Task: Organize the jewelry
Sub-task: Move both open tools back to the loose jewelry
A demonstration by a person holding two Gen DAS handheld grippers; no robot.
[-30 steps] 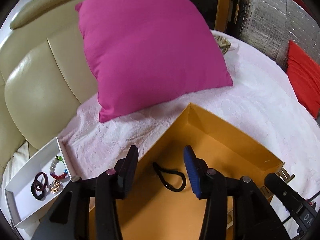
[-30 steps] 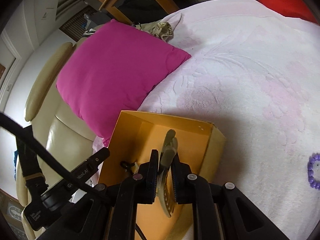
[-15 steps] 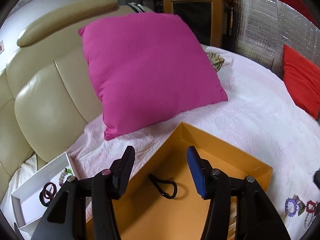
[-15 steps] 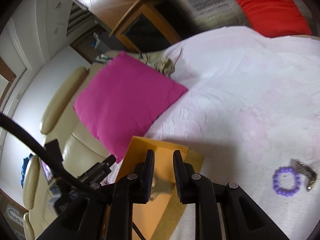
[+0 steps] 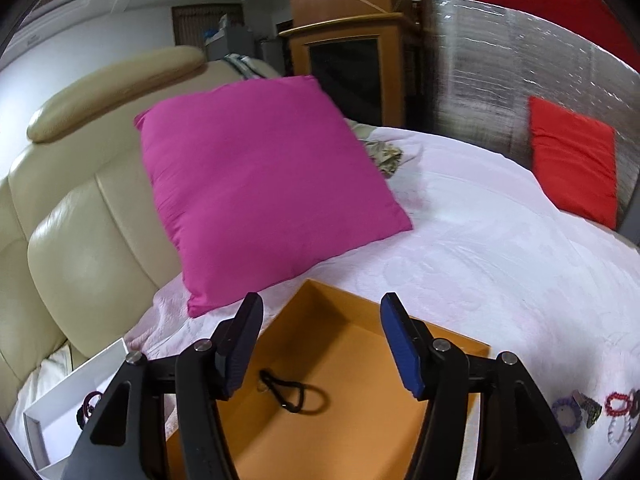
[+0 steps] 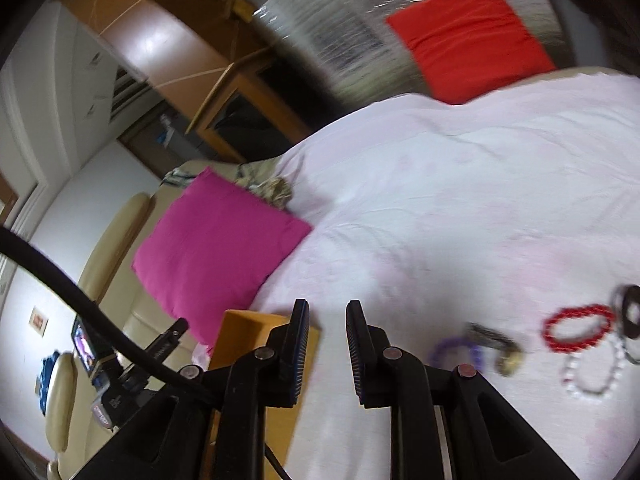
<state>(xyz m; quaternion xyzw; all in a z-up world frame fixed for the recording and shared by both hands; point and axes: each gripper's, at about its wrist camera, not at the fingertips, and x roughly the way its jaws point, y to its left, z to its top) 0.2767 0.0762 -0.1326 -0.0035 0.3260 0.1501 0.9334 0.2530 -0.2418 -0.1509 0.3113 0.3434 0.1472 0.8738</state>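
Orange cardboard box (image 5: 352,412) sits on the white bedspread (image 5: 480,264), just in front of the magenta pillow (image 5: 256,184); one black hair tie (image 5: 290,392) lies on its floor. White tray (image 5: 60,412) at the box's left holds a few dark bands, only partly in view. Judged progress: sorting is under way but far from done. Loose on the bedspread, to the right of the box and well apart from it: purple bead bracelet (image 6: 456,354), a dark hair clip (image 6: 498,346), red bead bracelet (image 6: 578,328), white bead bracelet (image 6: 594,374), and a dark ring-shaped piece (image 6: 630,312) at the frame edge. Left gripper (image 5: 322,346) hovers over the box with jaws spread, having just been opening, nothing between them. Right gripper (image 6: 326,346) stands over bare bedspread beside the box corner, jaws parted by a narrow gap, empty, touching nothing. Likely next pick: the purple bracelet, nearest the right gripper.
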